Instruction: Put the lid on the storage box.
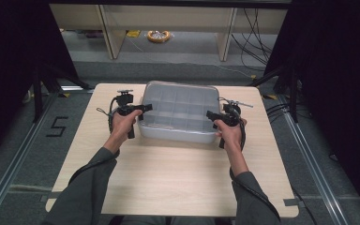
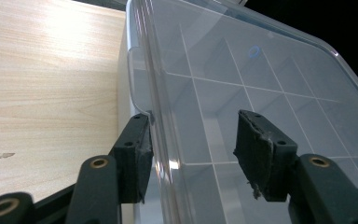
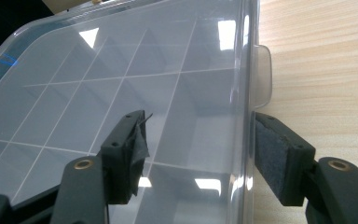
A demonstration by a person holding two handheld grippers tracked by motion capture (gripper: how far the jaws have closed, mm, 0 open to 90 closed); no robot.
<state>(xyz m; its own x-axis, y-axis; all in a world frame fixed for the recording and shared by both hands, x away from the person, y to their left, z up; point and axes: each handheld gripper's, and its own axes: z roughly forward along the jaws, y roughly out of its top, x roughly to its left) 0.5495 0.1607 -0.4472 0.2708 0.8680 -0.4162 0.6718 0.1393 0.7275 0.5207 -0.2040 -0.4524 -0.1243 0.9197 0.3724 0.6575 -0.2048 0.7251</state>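
With both tongs straddling the box's (image 1: 180, 112) side rims, could slip badly from here: left tongs (image 1: 139, 108) set partly wide across the left rim, one pad (image 2: 137, 156) right against the outer wall under a small tab (image 2: 140, 84), the other pad (image 2: 261, 154) hanging over the lid with a gap showing, so nothing clamped. Same story opposite: right tongs (image 1: 212, 116) half spread over the right rim, outer pad (image 3: 279, 158) beside the wall below a tab (image 3: 261, 74), inner pad (image 3: 128, 154) above the lid, not pressing. Risk, by the look of it: smooth clear plastic and worn, frayed pads, so a lift on such a loose hold likely to let one end drop, tilt the box, or pop the lid at a tab. Uneven closing could also shove the box sideways across the counter (image 1: 178, 178). Box itself sitting flat at the far middle of the counter, between the two hands, lid apparently on. Inside, a grid of dividers forming many small compartments, every one visible looking empty; no contents to spill, as far as can be told through the plastic.
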